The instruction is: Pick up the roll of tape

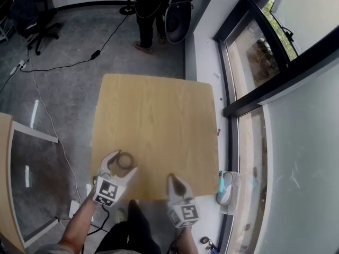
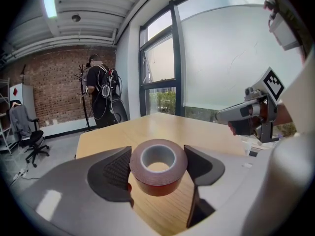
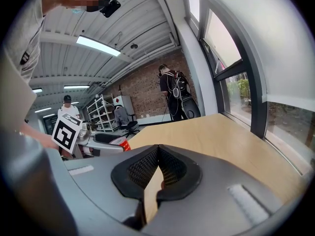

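Note:
The roll of tape, dark red with a grey core, sits flat between the two black pads of my left gripper, which is shut on it and holds it just above the wooden table. In the head view the roll of tape is at the table's near left corner, inside my left gripper. My right gripper hovers over the near edge to the right, shut with nothing in it; its pads meet at the tips. Its own view also catches the roll at the left.
A person stands past the table's far end, with an office chair and cables on the floor to the left. A window wall runs along the right, with a small object on the sill. Another desk stands at the left.

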`<action>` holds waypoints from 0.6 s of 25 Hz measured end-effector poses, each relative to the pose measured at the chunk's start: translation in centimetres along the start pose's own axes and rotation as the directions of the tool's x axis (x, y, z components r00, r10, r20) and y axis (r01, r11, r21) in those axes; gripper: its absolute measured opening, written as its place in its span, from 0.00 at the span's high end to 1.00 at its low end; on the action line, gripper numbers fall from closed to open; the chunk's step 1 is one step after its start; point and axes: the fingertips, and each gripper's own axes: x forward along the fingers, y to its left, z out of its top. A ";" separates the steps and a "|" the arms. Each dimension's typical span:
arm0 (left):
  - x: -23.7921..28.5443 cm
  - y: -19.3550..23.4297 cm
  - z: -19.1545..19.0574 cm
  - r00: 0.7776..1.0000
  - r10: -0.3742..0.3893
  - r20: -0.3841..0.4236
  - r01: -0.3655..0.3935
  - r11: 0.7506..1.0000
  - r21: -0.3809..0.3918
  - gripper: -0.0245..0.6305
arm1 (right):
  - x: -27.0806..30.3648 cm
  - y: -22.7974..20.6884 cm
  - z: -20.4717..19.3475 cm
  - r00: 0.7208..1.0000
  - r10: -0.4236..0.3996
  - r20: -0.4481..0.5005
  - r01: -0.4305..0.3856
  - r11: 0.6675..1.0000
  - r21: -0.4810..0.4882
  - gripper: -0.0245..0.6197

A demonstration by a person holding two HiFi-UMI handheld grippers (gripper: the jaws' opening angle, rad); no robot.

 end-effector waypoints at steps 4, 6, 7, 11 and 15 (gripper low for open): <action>-1.7 -0.1 1.7 1.000 0.006 0.026 -0.006 1.000 -0.001 0.45 | -0.5 1.0 1.7 1.000 0.008 0.023 -0.008 1.000 -0.017 0.94; -2.8 0.0 2.7 0.999 0.010 0.044 -0.010 1.000 -0.003 0.45 | -0.8 1.7 2.5 0.999 0.018 0.029 -0.017 0.999 -0.029 0.94; -3.4 0.0 3.1 0.999 0.013 0.052 -0.013 1.000 -0.001 0.45 | -1.0 2.1 2.8 0.999 0.022 0.032 -0.021 0.999 -0.033 0.94; -5.8 0.0 4.2 0.997 0.030 0.072 -0.031 1.000 0.004 0.45 | -1.9 3.6 3.6 0.998 0.037 0.044 -0.035 0.998 -0.050 0.94; -8.2 -0.1 4.8 0.995 0.050 0.084 -0.050 0.999 0.002 0.45 | -3.1 4.9 3.9 0.998 0.044 0.046 -0.042 0.997 -0.059 0.94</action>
